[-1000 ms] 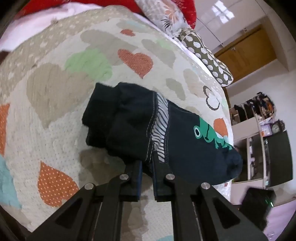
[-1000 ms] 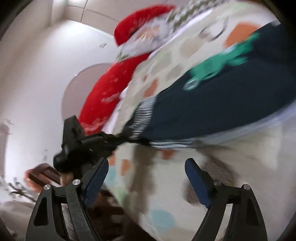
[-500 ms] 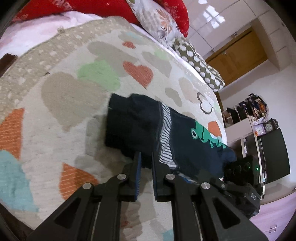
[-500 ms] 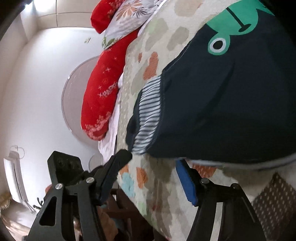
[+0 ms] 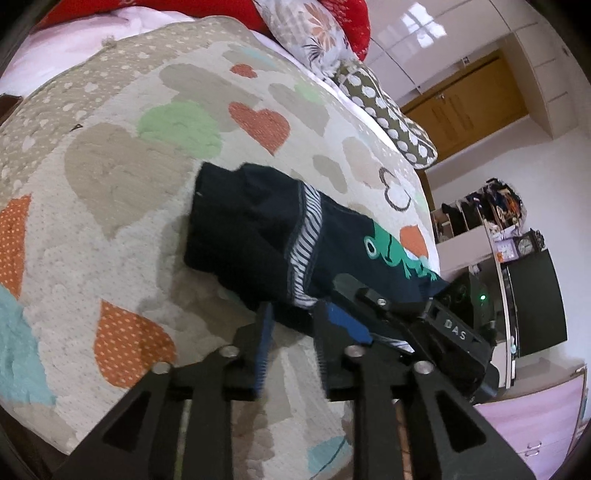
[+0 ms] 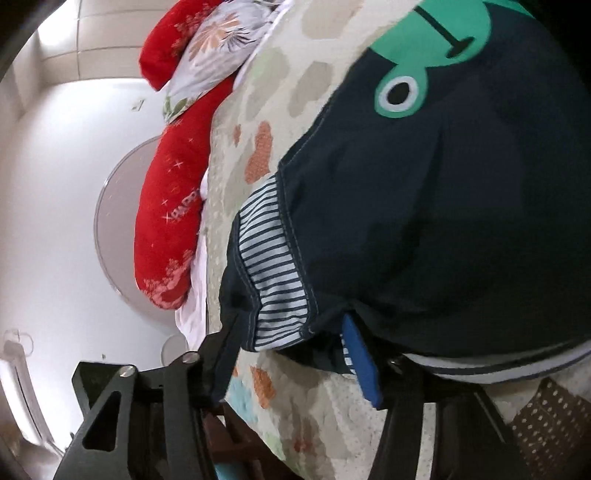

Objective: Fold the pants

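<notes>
The dark navy pants (image 5: 255, 236), with a striped band and a green frog print, lie folded on the heart-patterned bedspread (image 5: 122, 173). They fill the right wrist view (image 6: 443, 221). My left gripper (image 5: 291, 321) is slightly open at the pants' near edge, with cloth between its fingers. My right gripper (image 6: 291, 354) is open, its jaws around the near edge by the striped band; one blue pad (image 6: 360, 363) sits under the cloth. The right gripper's body shows in the left wrist view (image 5: 424, 325).
Red and floral pillows (image 5: 314, 26) and a spotted cushion (image 5: 388, 114) lie at the bed's far side. A wooden door (image 5: 465, 107), shelves and a dark cabinet (image 5: 532, 302) stand beyond. The bed edge is close below the grippers.
My left gripper has loosened from shut on the pants edge to slightly open. My right gripper has moved in from the side and now straddles the same near edge.
</notes>
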`<state>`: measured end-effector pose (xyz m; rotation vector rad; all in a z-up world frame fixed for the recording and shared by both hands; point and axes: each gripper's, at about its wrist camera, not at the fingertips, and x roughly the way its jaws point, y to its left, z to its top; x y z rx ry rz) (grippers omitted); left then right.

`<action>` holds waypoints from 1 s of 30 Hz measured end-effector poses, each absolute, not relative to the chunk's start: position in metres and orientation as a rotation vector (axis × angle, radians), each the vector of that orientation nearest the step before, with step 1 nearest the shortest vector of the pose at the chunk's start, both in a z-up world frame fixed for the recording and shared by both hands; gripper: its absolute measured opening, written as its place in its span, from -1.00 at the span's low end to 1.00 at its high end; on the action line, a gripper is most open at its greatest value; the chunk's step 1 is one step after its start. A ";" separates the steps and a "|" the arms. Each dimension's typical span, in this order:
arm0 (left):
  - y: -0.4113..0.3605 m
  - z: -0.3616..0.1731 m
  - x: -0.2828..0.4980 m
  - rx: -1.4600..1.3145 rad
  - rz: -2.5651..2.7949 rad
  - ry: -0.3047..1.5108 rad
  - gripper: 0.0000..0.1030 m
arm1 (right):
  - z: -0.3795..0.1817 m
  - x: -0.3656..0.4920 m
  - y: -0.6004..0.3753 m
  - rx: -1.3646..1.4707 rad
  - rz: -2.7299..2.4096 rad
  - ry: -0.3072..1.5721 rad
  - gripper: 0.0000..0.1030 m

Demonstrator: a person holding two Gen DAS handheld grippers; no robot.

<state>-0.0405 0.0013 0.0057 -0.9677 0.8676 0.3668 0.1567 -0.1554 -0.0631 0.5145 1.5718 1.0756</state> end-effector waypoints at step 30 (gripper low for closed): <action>0.003 -0.006 0.011 -1.088 0.300 0.791 -0.92 | -0.064 0.166 -0.195 0.681 1.073 1.535 0.45</action>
